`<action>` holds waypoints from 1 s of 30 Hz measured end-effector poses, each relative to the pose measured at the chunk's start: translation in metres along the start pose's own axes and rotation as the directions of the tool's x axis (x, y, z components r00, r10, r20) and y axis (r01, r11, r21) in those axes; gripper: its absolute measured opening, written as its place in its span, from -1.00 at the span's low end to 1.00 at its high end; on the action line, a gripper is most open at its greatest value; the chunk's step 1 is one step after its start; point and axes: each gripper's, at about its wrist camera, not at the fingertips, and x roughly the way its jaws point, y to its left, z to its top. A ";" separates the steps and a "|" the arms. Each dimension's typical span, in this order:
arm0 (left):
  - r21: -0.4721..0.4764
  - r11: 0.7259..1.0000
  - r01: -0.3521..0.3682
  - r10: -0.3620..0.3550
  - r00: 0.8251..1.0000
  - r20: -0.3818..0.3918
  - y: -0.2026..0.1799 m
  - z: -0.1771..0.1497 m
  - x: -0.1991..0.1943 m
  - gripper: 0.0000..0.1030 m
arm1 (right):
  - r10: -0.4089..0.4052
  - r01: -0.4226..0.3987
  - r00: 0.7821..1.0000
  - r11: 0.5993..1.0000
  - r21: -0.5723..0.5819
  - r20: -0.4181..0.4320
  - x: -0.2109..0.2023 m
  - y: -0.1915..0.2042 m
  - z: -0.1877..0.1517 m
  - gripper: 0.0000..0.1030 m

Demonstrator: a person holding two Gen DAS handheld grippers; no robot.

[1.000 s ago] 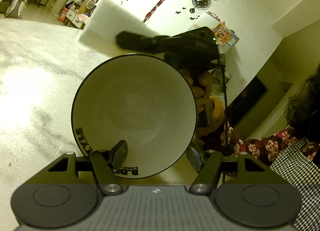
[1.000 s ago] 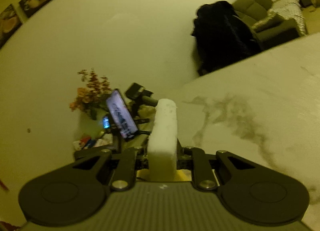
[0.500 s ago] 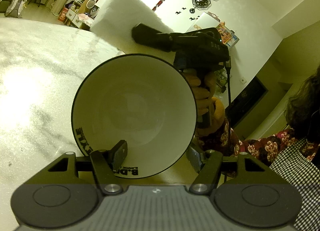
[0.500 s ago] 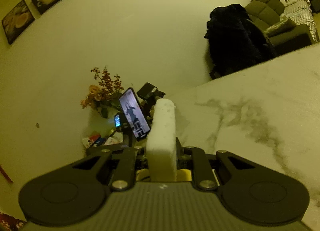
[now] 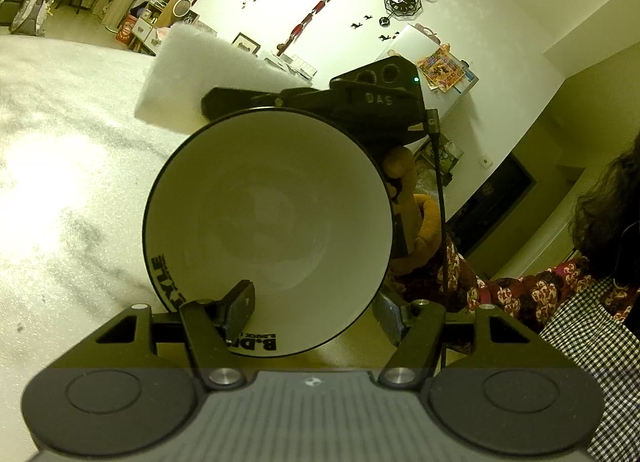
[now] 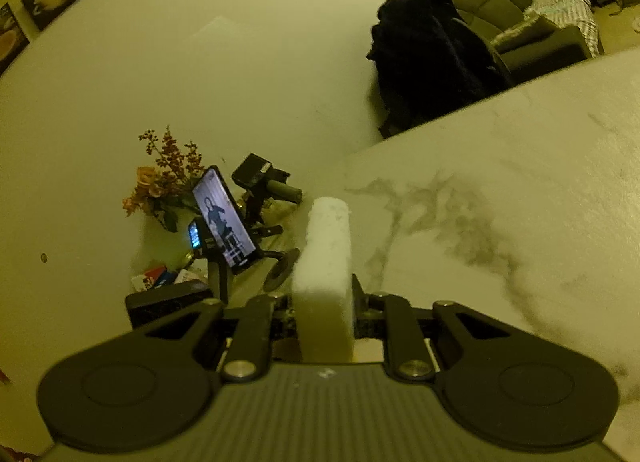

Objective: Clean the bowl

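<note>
The left gripper (image 5: 316,308) holds a white bowl (image 5: 266,230) by its rim. One finger (image 5: 240,300) sits inside the bowl at the bottom edge, and the other finger is on the outside, partly hidden behind the rim. The jaws stand wide apart, but they are pressed on the bowl's wall. The bowl is tipped up so that its open side faces the camera. It has a thin black edge and black letters near the bottom. The inside looks white and smooth. The bowl is up above a white marble table (image 5: 60,166) with grey lines in it. Behind the top of the bowl is the right gripper (image 5: 224,100), black, held by a hand in an orange glove (image 5: 404,198). It is squeezed shut on a thick white sponge (image 5: 200,70). The sponge sticks out to the left, just past the bowl's top rim. I cannot tell if the sponge touches the bowl. In the right wrist view, the sponge (image 6: 326,258) stands up on its thin edge between the two jaws, which are pulled in narrow against its sides. Beyond it, at the far end of the table (image 6: 520,190), a phone (image 6: 224,218) with a lit screen stands on a small stand. Next to the phone is a vase of dried flowers (image 6: 164,178). A dark coat (image 6: 432,58) hangs over a chair past the table's edge. At the right of the left wrist view are a flowery sleeve (image 5: 532,290) and some dark hair.
</note>
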 end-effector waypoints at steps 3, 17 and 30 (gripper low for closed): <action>-0.001 1.000 0.001 -0.001 1.000 0.000 0.001 0.000 -0.001 0.29 | 0.041 -0.041 0.999 0.999 -0.013 0.016 -0.004 0.005 0.001 -0.61; 0.008 1.000 -0.008 0.008 1.000 0.007 -0.001 -0.002 -0.001 0.29 | 0.041 -0.040 0.999 0.999 0.014 -0.011 0.000 0.000 0.000 -0.62; 0.130 0.989 -0.067 0.068 0.998 -0.007 -0.054 0.004 0.011 0.29 | 0.045 -0.045 0.998 0.999 -0.005 -0.034 0.001 0.002 -0.001 -0.62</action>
